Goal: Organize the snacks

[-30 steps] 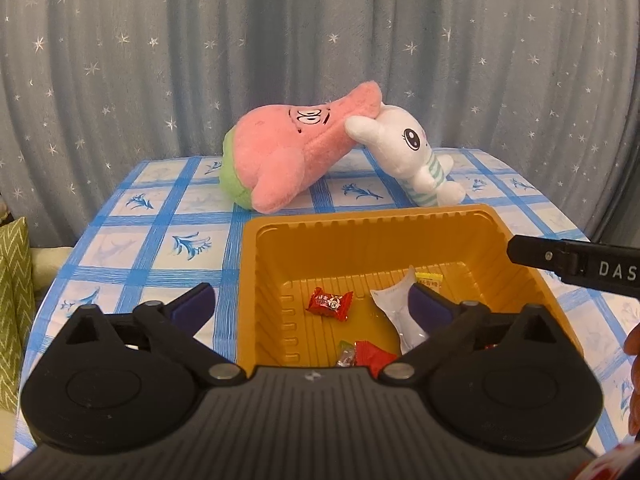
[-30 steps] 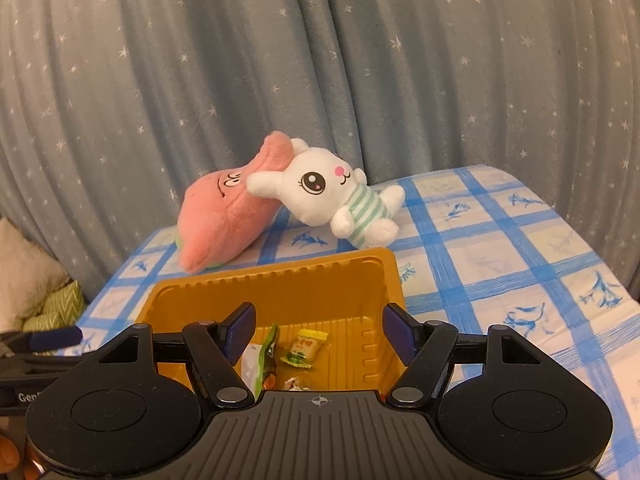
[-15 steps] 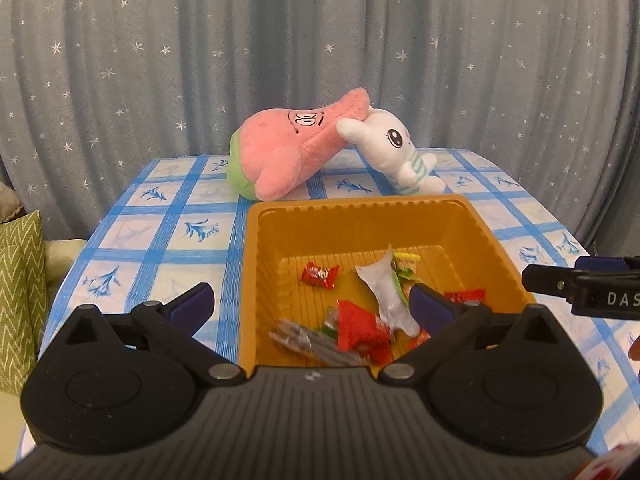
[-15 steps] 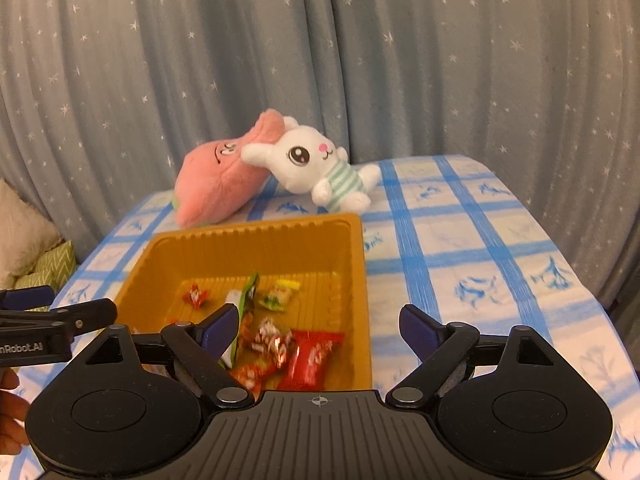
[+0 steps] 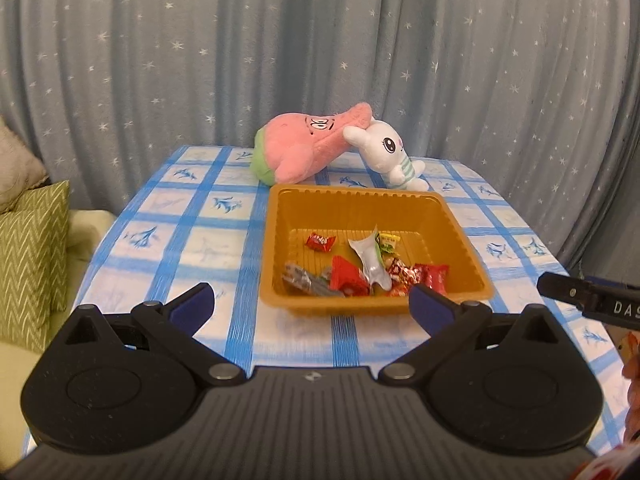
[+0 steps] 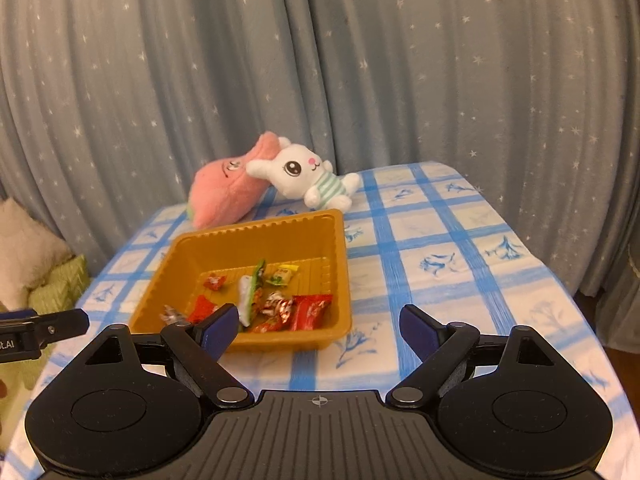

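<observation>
**Snacks gathered in the orange tray, both grippers empty**

On the blue-checked surface (image 5: 192,240) sits an orange plastic tray (image 5: 280,240), and the snacks lie loose inside it, mostly toward its near side. From the left wrist view they include a small red candy (image 5: 319,242) lying apart toward the back, a clear silvery packet (image 5: 370,258) propped up in the middle, a yellow-and-green sweet (image 5: 388,241) just behind it, a larger red wrapper (image 5: 346,278), a grey foil packet (image 5: 302,278) at the near left, and a red packet (image 5: 434,276) at the near right with crinkled red-and-white sweets (image 5: 400,274) beside it.

Behind the tray, touching its far edge or just beyond it, a pink plush star (image 5: 308,148) lies tilted on its side, and a white plush rabbit (image 5: 390,152) in a green-striped shirt leans against it. A grey star-printed curtain (image 5: 320,60) hangs behind the surface. A green zigzag cushion (image 5: 32,252) sits off the left edge.

The left gripper (image 5: 310,304) has its jaws spread wide with nothing between them; it sits short of the tray's near wall. The right gripper (image 6: 316,322) also has its jaws wide apart and empty, with the left blue pad overlapping the tray's near corner in view. Each gripper's dark finger shows at the edge of the other's view.
</observation>
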{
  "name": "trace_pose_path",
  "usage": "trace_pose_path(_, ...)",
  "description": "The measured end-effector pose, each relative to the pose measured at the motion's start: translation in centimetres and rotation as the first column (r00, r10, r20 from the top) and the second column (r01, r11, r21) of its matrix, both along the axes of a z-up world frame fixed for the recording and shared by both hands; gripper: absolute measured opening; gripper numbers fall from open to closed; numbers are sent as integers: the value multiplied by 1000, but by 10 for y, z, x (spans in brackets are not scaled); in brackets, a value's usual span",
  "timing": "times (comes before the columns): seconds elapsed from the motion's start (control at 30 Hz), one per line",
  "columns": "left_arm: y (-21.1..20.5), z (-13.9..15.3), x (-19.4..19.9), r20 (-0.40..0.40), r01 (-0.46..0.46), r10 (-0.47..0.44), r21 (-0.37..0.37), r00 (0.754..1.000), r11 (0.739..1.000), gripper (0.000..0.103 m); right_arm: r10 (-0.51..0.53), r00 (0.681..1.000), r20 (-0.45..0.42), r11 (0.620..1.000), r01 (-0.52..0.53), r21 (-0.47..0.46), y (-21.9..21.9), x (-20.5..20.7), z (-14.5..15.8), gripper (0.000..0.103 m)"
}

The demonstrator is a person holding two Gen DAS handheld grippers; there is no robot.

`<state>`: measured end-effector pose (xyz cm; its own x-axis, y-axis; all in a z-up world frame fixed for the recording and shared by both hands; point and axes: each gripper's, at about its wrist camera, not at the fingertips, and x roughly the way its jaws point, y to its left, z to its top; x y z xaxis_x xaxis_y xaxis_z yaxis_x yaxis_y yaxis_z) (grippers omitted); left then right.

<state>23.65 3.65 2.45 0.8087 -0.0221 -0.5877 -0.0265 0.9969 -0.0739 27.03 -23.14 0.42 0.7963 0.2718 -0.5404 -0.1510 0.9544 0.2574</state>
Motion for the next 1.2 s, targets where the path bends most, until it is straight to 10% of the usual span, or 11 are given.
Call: trace_pose_path(1.2, -48, 54, -206, -26, -24, 24, -9, 999, 1000, 103, 61, 994, -86, 993, -69, -99, -14, -215, 66, 87)
